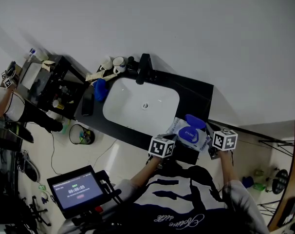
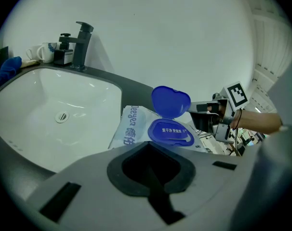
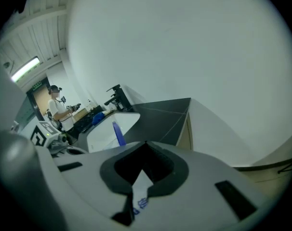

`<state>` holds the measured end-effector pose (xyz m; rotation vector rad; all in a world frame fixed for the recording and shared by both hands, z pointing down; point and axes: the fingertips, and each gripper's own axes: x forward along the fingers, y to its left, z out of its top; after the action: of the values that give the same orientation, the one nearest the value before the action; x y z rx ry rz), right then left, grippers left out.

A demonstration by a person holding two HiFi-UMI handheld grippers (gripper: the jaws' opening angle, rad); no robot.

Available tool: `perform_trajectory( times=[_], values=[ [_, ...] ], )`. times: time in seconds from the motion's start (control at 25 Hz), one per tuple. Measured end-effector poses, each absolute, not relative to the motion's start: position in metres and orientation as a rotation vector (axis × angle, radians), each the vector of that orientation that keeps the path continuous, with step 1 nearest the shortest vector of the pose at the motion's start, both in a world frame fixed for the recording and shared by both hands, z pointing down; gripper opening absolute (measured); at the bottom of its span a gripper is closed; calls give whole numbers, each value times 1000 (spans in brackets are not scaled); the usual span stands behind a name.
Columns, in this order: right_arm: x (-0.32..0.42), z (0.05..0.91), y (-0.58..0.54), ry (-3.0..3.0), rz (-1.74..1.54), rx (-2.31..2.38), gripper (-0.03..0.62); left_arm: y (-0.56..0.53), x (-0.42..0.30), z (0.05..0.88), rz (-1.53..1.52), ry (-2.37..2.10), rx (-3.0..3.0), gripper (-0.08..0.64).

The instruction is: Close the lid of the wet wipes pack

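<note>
The wet wipes pack (image 1: 182, 128) is white with a blue lid, at the right end of the black counter (image 1: 198, 94) beside the sink. Its blue lid flap (image 2: 171, 100) stands open and upright above the lid base (image 2: 171, 131). My right gripper (image 1: 209, 141) is shut on the pack's right end; white printed wrapper (image 3: 140, 186) shows between its jaws (image 3: 142, 170). In that view the lid flap (image 3: 118, 134) appears edge-on. My left gripper (image 1: 174, 139) sits at the pack's near edge, jaws shut (image 2: 148, 146), with nothing seen in the slit.
A white sink basin (image 1: 140, 104) with a black faucet (image 1: 144, 68) lies left of the pack. Mugs (image 1: 113, 63) and a blue cloth (image 1: 100, 89) sit at the far left of the counter. A screen (image 1: 77, 186) stands on the floor side. A person (image 3: 57, 107) stands far off.
</note>
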<state>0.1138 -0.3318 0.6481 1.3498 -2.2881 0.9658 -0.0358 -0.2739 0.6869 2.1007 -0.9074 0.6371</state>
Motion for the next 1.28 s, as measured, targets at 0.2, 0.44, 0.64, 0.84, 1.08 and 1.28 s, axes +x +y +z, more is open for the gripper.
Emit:
perform_trajectory(
  times=[0.2, 0.44, 0.64, 0.84, 1.08, 1.28],
  values=[
    [83, 636, -301, -2349, 975, 1221, -2, -273, -36, 684, 640, -910, 2110, 0],
    [50, 645, -272, -2291, 978, 1107, -2, -272, -36, 687, 641, -920, 2109, 0],
    [36, 670, -266, -2145, 951, 1053, -2, -272, -42, 683, 620, -932, 2136, 0],
    [32, 677, -272, -2075, 906, 1092, -2, -271, -61, 686, 598, -987, 2092, 0],
    [28, 682, -283, -2080, 931, 1126, -2, -281, -73, 676, 515, -1043, 2078, 0],
    [18, 674, -289, -2194, 962, 1196, -2, -292, -78, 658, 406, -1071, 2112, 0]
  ],
)
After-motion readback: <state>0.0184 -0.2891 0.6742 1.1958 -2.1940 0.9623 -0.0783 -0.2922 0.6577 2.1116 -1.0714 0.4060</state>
